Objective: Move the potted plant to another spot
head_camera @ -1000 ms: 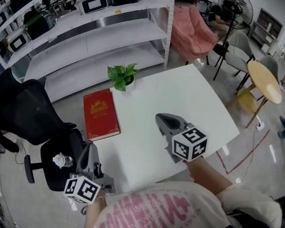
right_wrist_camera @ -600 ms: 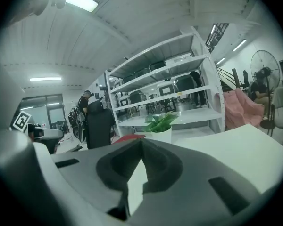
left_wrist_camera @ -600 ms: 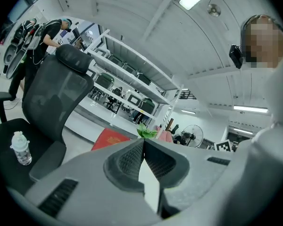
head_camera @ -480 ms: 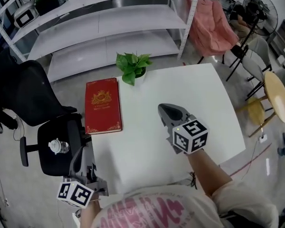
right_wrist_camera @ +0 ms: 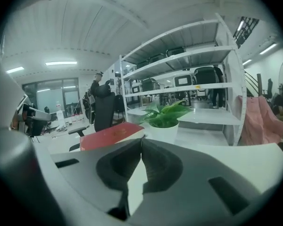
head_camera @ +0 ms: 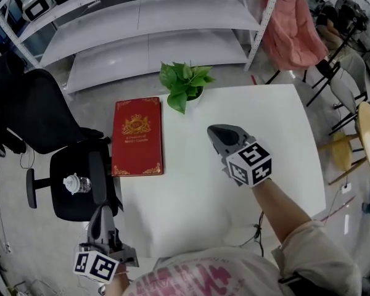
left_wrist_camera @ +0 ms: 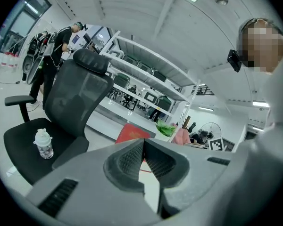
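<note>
The potted plant (head_camera: 186, 82), green leaves in a small white pot, stands at the far edge of the white table (head_camera: 277, 140). In the right gripper view the potted plant (right_wrist_camera: 164, 121) is straight ahead, a short way beyond the jaws. My right gripper (head_camera: 217, 130) hovers over the table's middle, shut and empty, pointing toward the plant. Its jaws meet with nothing between them (right_wrist_camera: 141, 142). My left gripper (head_camera: 96, 159) is low at the table's left, beside the chair, also shut and empty (left_wrist_camera: 143, 142).
A red book (head_camera: 137, 135) lies on the table's left part, next to the plant. A black office chair (head_camera: 55, 159) with a small bottle (head_camera: 75, 183) on its seat stands left of the table. White shelving (head_camera: 142, 23) runs behind; a pink chair (head_camera: 293, 32) at far right.
The right gripper has moved forward over the table toward the plant. The left gripper has sunk lower at the table's left. The head view has shifted, so plant and book sit lower in it.
</note>
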A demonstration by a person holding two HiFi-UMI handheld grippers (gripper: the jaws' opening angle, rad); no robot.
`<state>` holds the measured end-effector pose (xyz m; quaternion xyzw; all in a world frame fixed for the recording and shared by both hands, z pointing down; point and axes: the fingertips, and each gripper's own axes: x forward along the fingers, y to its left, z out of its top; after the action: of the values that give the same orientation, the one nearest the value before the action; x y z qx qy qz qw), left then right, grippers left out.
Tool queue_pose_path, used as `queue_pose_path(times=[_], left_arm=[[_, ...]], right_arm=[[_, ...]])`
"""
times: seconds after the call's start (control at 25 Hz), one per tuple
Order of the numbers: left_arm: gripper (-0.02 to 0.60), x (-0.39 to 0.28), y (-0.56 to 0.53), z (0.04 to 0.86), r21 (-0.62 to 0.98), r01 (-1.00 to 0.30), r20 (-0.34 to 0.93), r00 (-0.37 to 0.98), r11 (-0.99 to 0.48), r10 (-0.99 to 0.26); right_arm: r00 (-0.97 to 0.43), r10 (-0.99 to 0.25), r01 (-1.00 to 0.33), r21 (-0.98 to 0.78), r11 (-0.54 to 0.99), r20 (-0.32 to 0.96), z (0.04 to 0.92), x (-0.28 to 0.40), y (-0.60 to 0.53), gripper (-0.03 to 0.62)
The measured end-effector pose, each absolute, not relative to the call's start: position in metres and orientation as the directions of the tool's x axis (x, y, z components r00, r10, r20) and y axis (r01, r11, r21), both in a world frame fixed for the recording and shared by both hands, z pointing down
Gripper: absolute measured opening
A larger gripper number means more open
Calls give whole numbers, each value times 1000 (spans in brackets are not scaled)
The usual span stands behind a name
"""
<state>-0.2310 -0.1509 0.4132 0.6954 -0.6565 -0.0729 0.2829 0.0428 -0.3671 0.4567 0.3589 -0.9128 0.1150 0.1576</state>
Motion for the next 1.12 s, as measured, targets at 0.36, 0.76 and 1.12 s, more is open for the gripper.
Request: queue_pose_path(times=[0.36, 0.76, 1.12], left_arm=[[3, -237, -135, 431, 479, -870, 339, 62, 115, -939], [3, -237, -132, 436, 478, -867, 355, 43, 142, -934], [3, -234, -138, 444, 473, -868, 380, 51, 147, -924]], right_arm=[[-733, -579, -642, -83, 762, 358, 470, 24, -403, 10], [-730, -573, -654, -136, 744, 372, 483, 29, -438, 211], [-717, -577, -656, -98, 748, 391, 496, 15, -469, 429]])
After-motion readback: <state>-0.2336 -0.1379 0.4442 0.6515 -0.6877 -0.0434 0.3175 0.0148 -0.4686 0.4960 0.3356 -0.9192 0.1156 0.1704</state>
